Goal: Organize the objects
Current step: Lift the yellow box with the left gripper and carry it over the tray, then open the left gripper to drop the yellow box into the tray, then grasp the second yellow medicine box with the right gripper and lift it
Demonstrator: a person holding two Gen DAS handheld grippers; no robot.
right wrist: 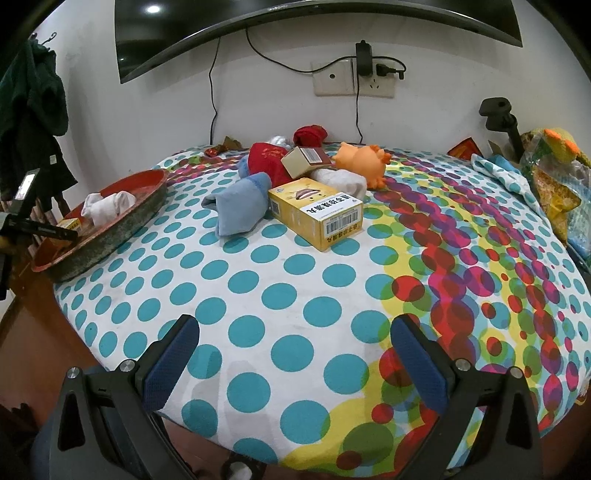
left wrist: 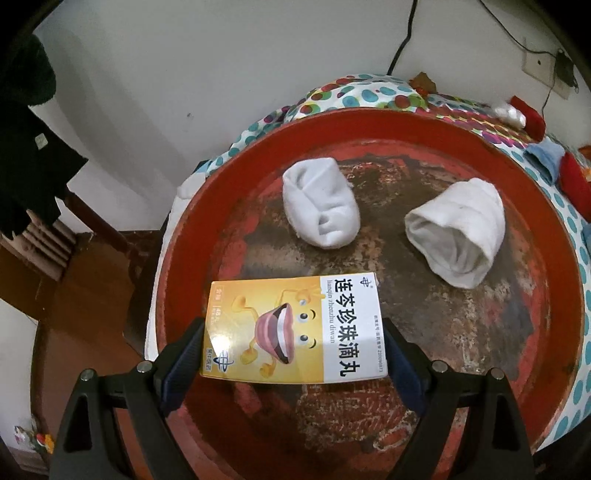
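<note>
My left gripper (left wrist: 293, 343) is shut on a yellow medicine box (left wrist: 291, 328) and holds it over the near part of a round red tray (left wrist: 554, 280). Two rolled white socks (left wrist: 319, 203) (left wrist: 458, 236) lie in the tray's far half. My right gripper (right wrist: 293, 343) is open and empty over the dotted tablecloth (right wrist: 258, 295). Ahead of it lie a second yellow medicine box (right wrist: 316, 212), a blue sock (right wrist: 240, 205), a red sock (right wrist: 267, 157), a tan box (right wrist: 304, 160) and an orange toy (right wrist: 364, 158). The tray (right wrist: 122, 229) shows at the left of the right wrist view.
The tray sits at the table's left edge beside a wooden chair (left wrist: 88, 280). A wall socket with cables (right wrist: 351, 77) and a monitor (right wrist: 314, 26) are behind the table. Bags and cloth (right wrist: 554, 184) pile at the right edge. Dark clothes (right wrist: 29, 110) hang at left.
</note>
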